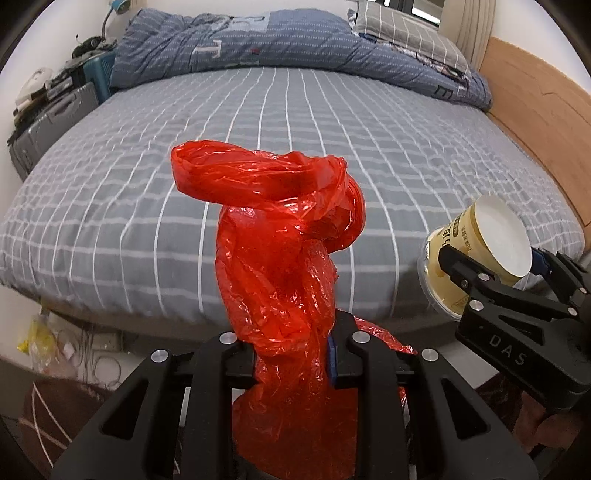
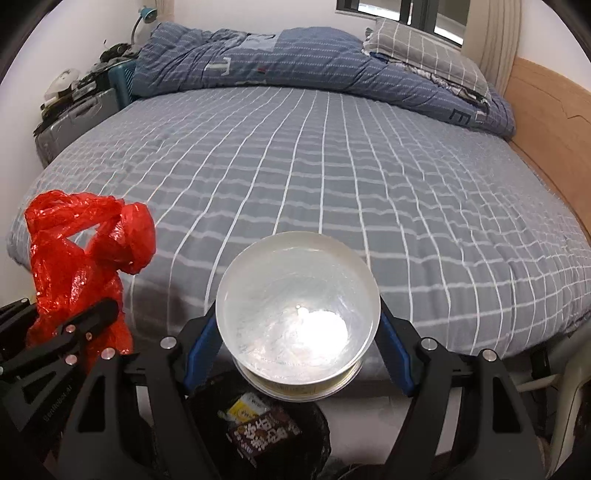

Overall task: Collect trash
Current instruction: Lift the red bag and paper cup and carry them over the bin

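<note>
A crumpled red plastic bag (image 1: 284,258) stands up between the fingers of my left gripper (image 1: 291,358), which is shut on it near the bed's front edge. The same red bag (image 2: 81,258) shows at the left of the right wrist view. My right gripper (image 2: 299,347) is shut on a yellow paper cup with a clear domed lid (image 2: 299,306), blue pads pressing both sides. That cup (image 1: 476,247) appears tilted at the right of the left wrist view. Below the cup sits a black-lined trash bin (image 2: 266,435) holding wrappers.
A bed with a grey checked sheet (image 1: 295,122) fills both views. A blue quilt (image 1: 266,40) and pillow (image 1: 406,29) lie at its far side. A wooden headboard (image 1: 535,110) runs along the right. Cluttered cases (image 1: 51,110) stand at the left. Cables and yellow packaging (image 1: 40,339) lie on the floor.
</note>
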{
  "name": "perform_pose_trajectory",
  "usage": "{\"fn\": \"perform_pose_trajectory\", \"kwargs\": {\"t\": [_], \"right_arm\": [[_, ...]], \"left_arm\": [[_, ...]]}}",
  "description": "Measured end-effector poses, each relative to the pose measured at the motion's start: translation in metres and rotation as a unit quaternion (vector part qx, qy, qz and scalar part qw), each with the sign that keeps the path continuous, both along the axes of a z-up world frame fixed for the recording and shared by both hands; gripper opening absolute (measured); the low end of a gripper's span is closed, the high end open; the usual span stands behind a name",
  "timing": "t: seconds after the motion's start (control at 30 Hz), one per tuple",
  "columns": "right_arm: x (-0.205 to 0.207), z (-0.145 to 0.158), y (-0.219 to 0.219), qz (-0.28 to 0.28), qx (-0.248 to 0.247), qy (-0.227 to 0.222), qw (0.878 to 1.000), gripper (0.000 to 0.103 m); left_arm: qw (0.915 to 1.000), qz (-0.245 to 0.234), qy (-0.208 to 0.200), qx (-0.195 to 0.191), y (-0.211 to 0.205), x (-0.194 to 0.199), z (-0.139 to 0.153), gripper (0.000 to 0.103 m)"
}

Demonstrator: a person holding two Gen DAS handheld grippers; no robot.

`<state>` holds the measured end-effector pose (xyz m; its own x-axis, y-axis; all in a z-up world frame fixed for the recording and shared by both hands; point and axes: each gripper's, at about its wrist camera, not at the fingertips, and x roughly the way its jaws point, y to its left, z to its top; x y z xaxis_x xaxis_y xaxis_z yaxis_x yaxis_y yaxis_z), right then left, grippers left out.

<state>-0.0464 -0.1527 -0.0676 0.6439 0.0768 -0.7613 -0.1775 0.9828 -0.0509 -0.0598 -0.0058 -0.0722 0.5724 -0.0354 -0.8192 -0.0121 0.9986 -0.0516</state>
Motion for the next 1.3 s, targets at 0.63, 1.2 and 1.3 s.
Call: {"fn": "perform_pose_trajectory", "kwargs": {"t": [0.63,1.2,1.3], "right_arm": [[-0.071,-0.072,0.0,-0.009,0.009,0.115,0.993,0.072],[-0.048,-0.166,0.023,-0.011,-0.034,0.218,0.975,0.072],[-0.047,-0.182,0.02,-0.017,0.003,0.26,0.966,0.072]], "left_arm": [[0.9953,-0.023,0.092,0.019,-0.001,-0.065,-0.066,0.024],[0.9846,0.001,0.172,0.031,0.018,-0.028,-0.142,0.024],[0.982,0.002,0.184,0.044,0.02,-0.027,-0.156,0.024]]}}
